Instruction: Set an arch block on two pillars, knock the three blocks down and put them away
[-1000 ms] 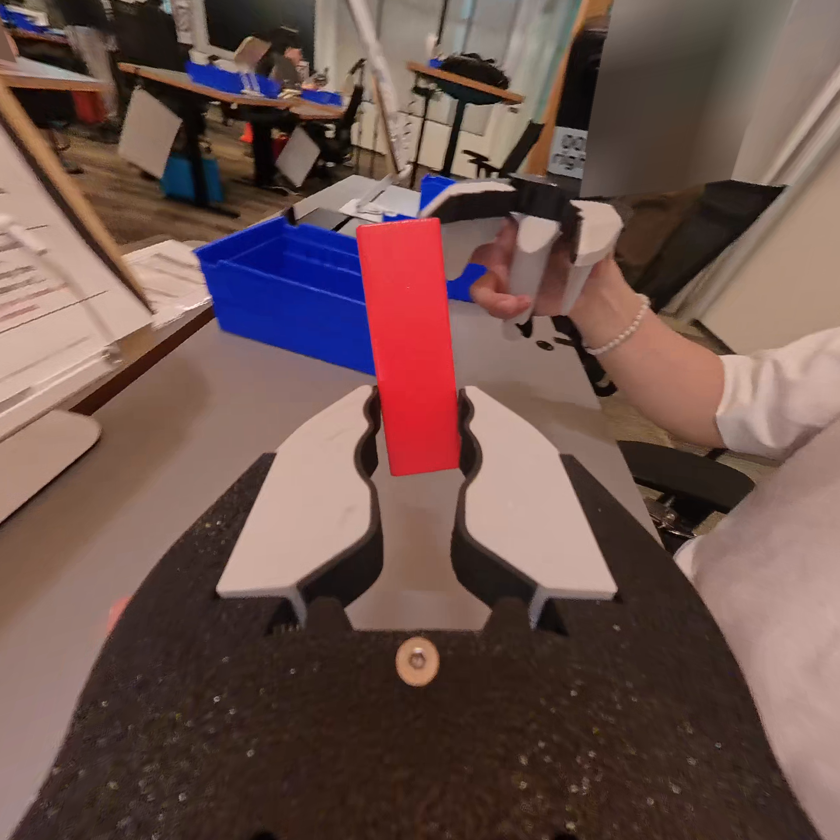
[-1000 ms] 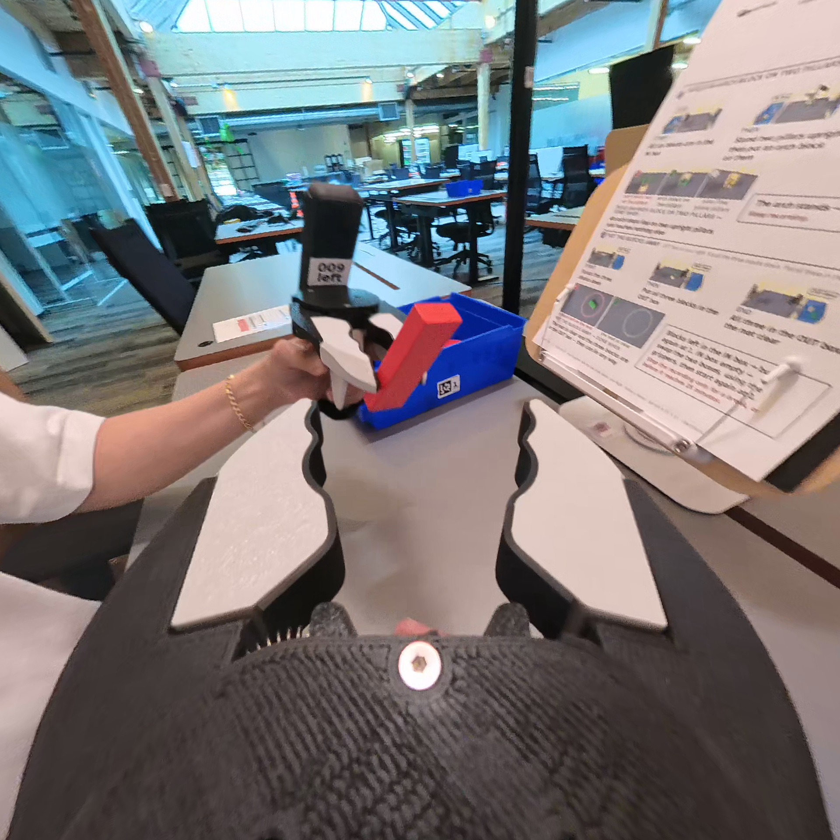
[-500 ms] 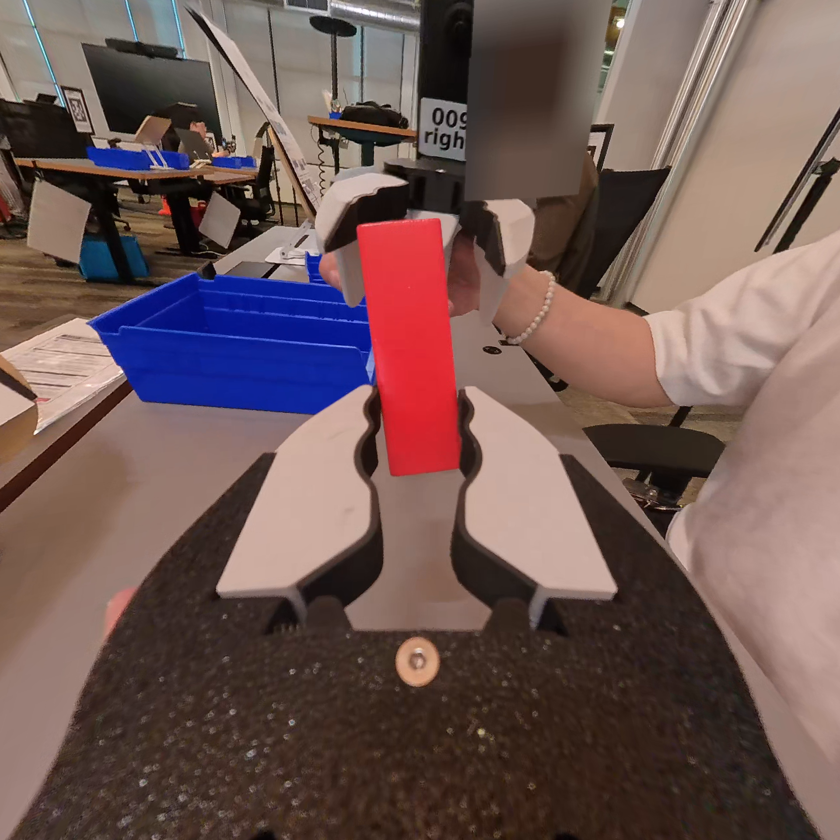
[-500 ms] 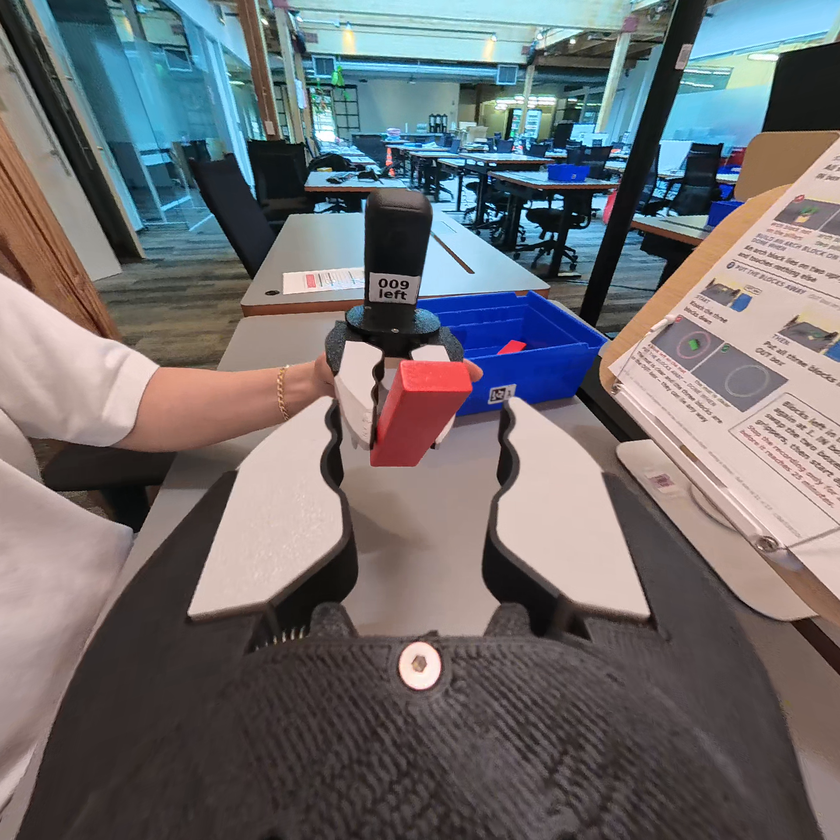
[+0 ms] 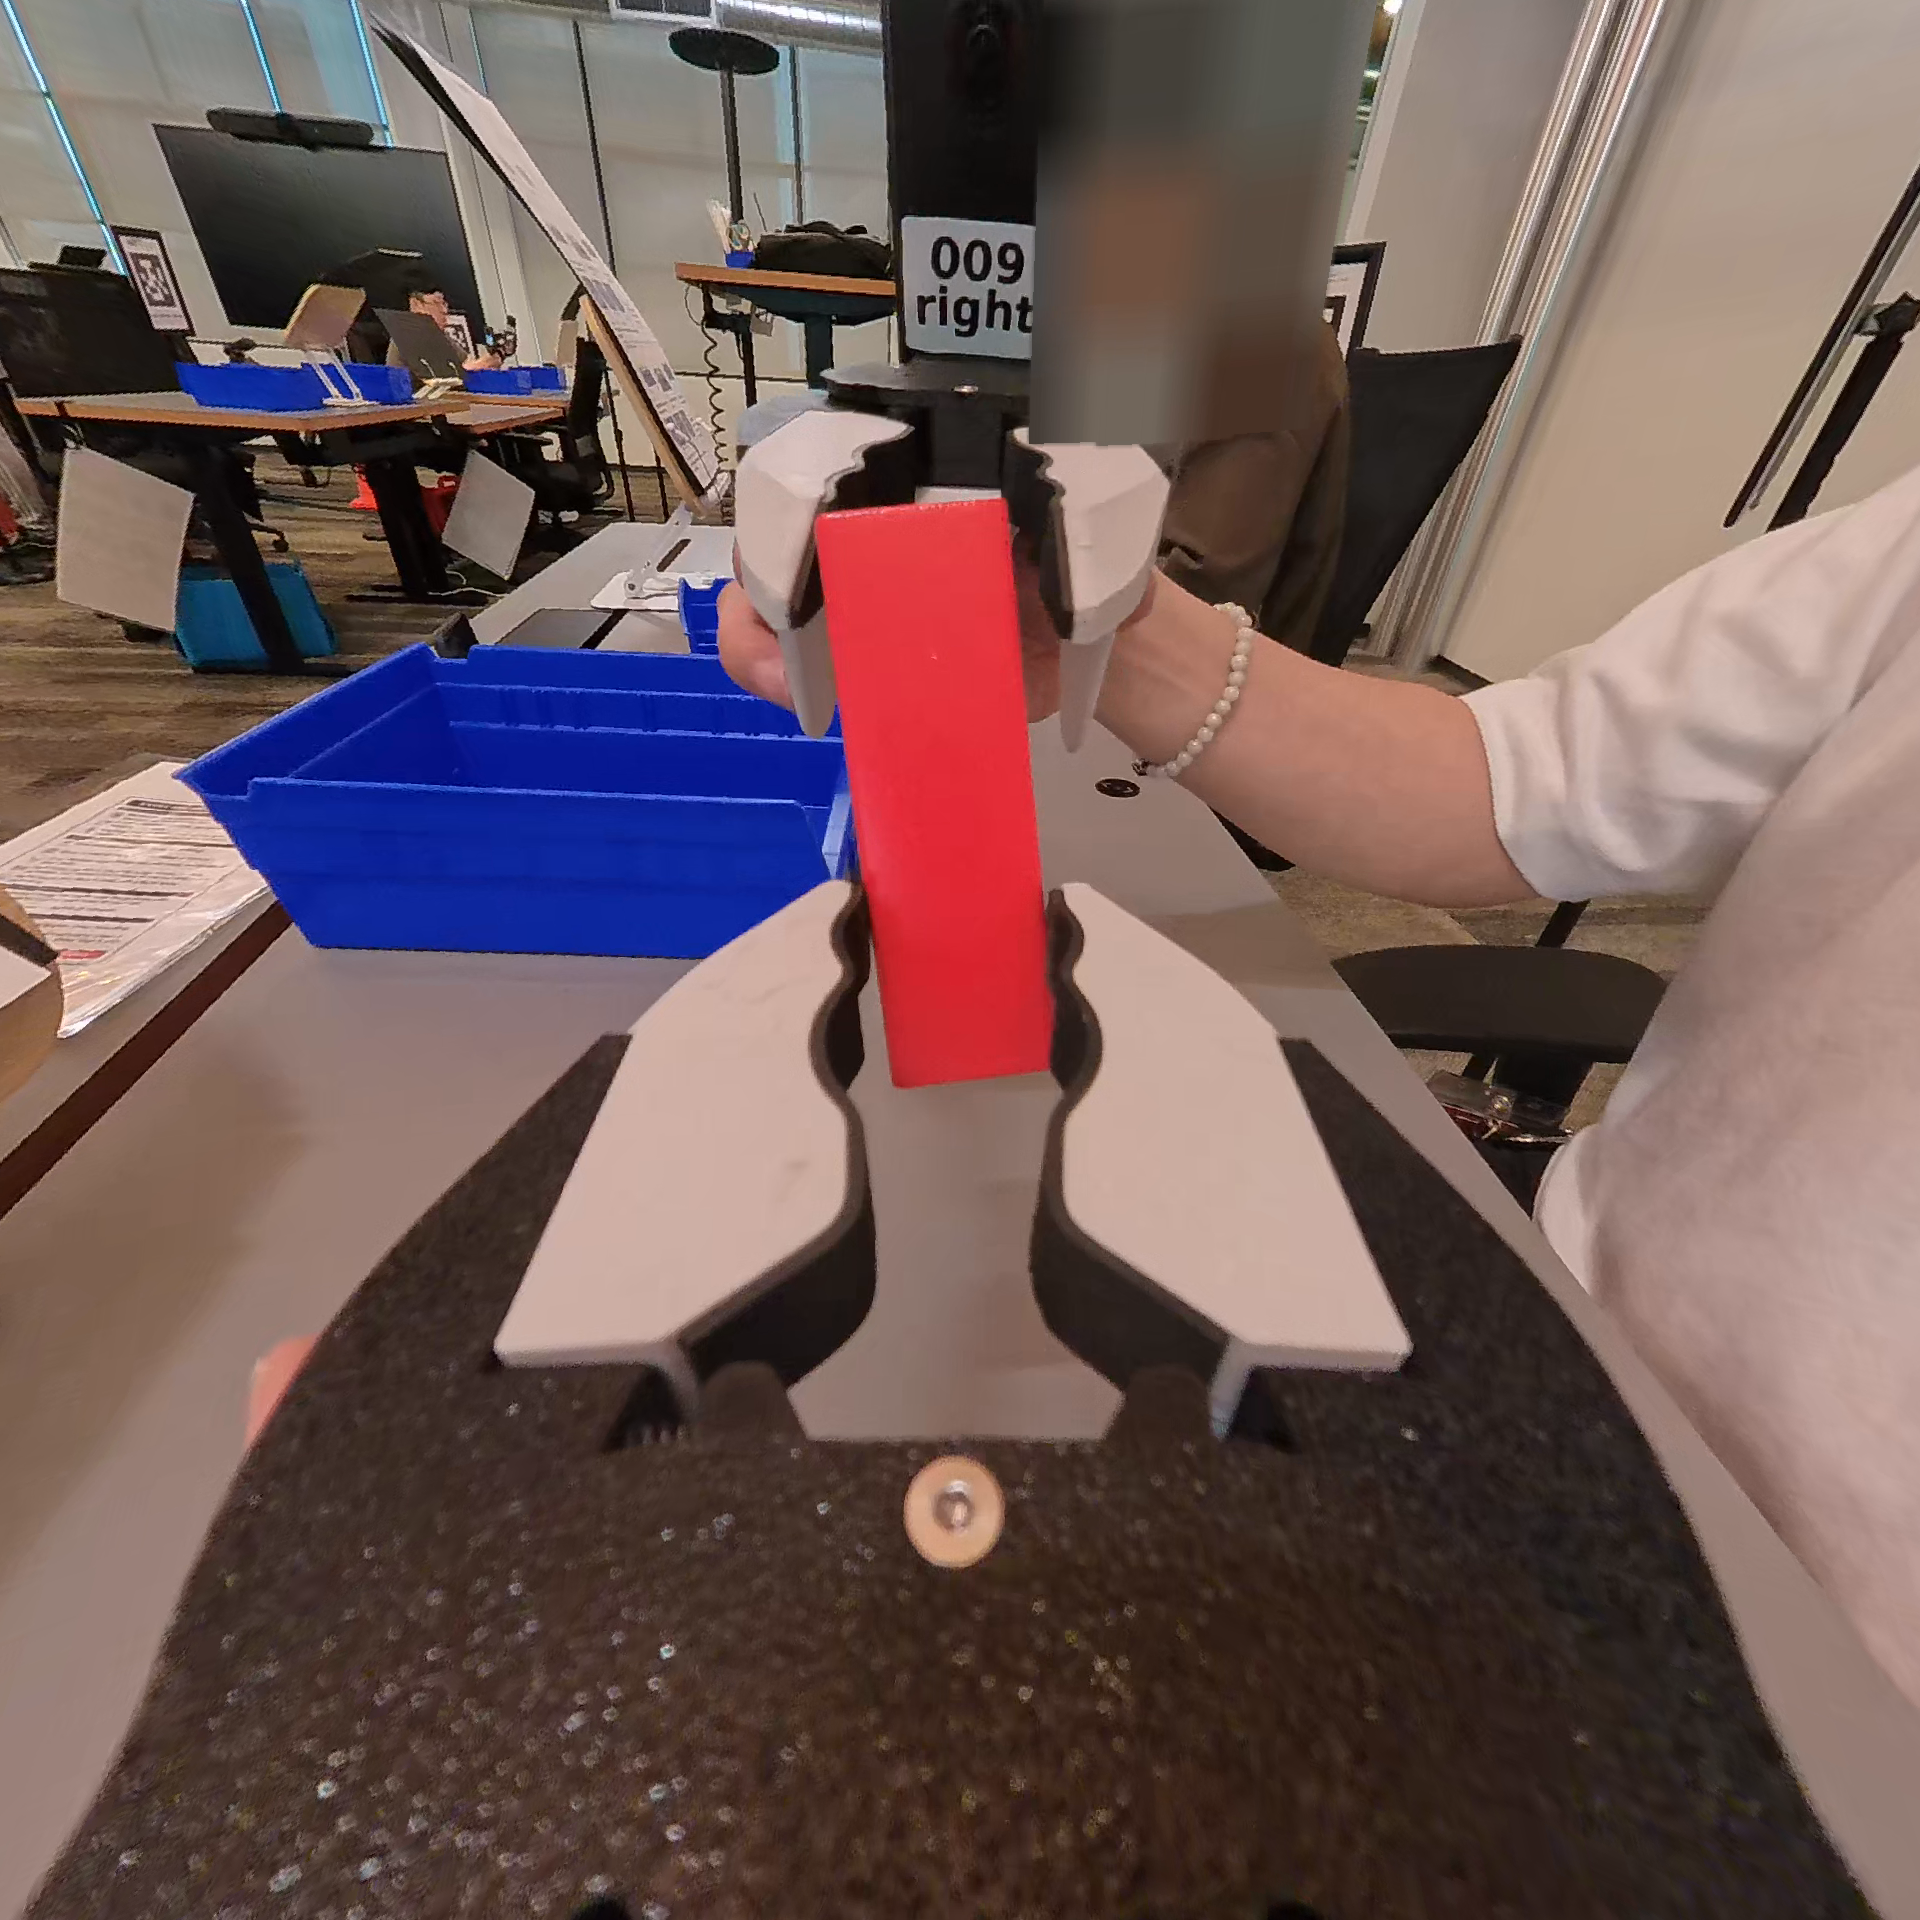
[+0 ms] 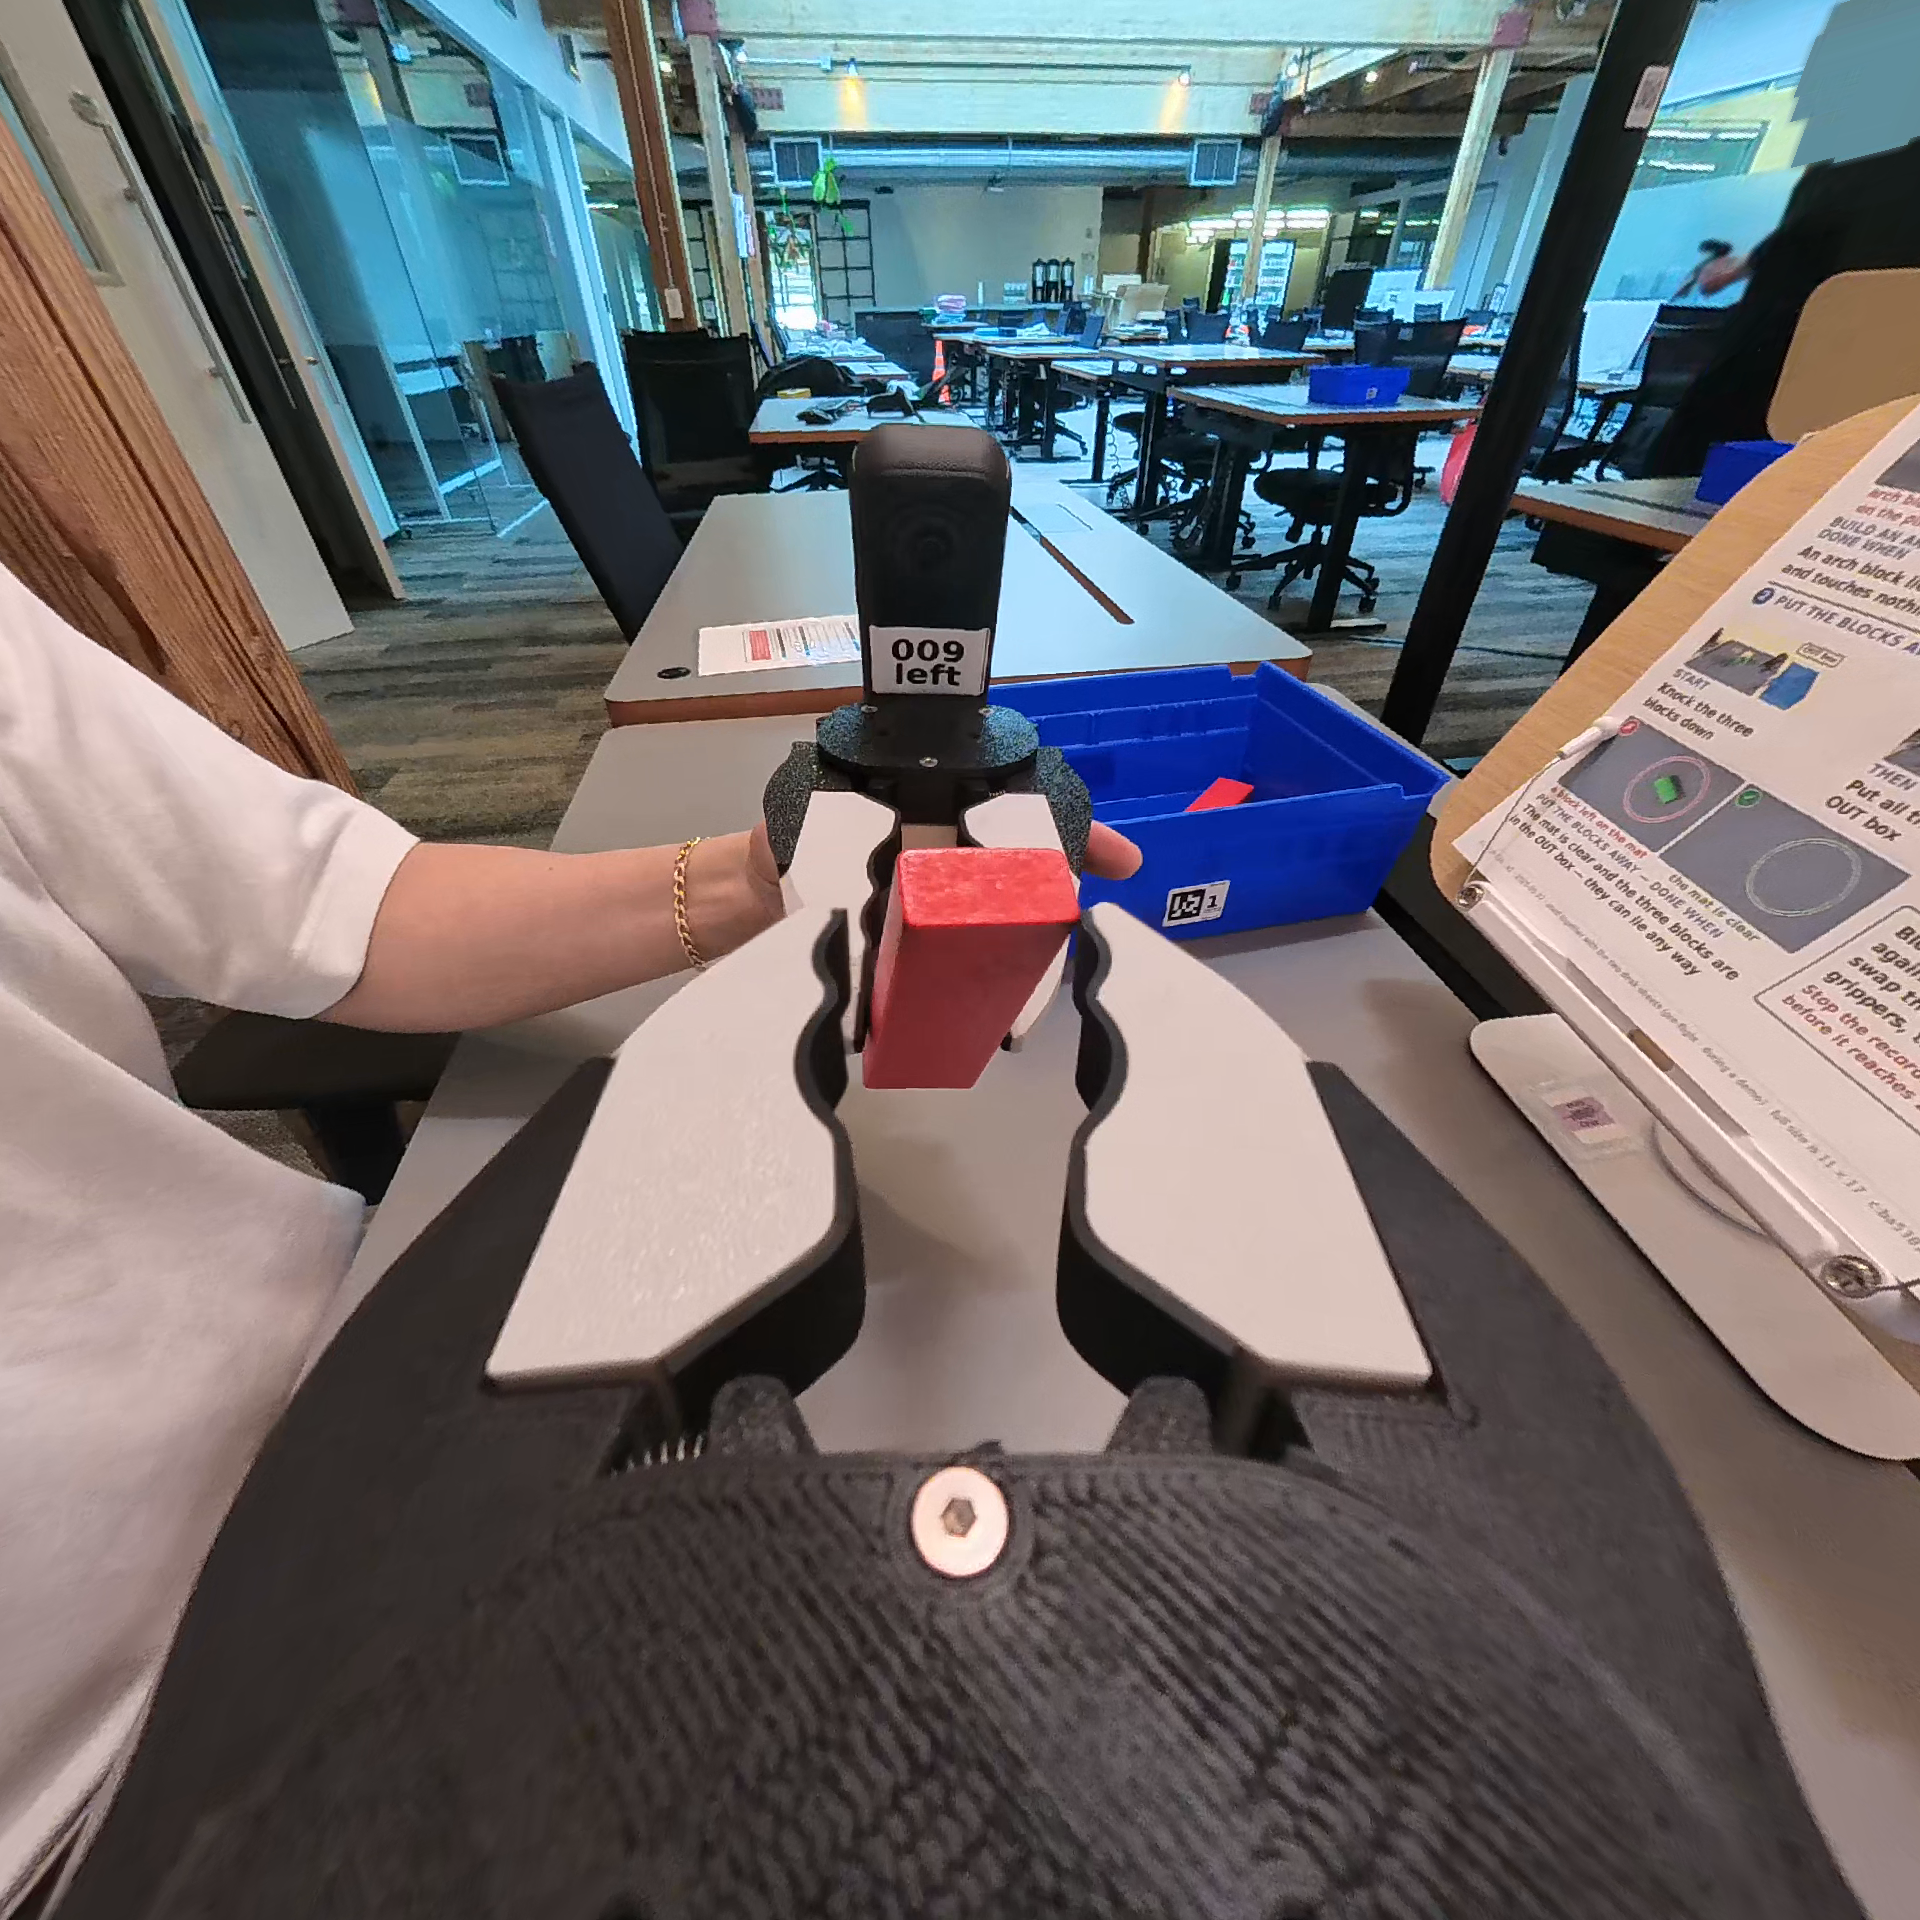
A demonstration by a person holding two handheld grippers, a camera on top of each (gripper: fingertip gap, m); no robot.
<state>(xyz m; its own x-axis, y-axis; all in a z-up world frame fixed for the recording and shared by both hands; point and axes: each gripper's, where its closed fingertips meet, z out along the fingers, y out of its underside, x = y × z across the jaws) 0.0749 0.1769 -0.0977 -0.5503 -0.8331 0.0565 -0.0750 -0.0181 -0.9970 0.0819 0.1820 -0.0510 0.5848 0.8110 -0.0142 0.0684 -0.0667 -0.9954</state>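
Left gripper point(image 5: 951, 940) fingers point(image 5: 727, 1122) clamp red block point(image 5: 935, 790) upright

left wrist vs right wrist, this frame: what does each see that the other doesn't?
Left wrist only: the broad red face of the block running from its own fingers up to the right gripper, a bead bracelet, a dark wall screen.

Right wrist only: a second red block lying inside the blue bin, the instruction sheet on a stand, the left gripper seen from the front, a chain bracelet.

Both: the red block shut in the left gripper, its far end between the right gripper's open fingers; the bin; the grey table.
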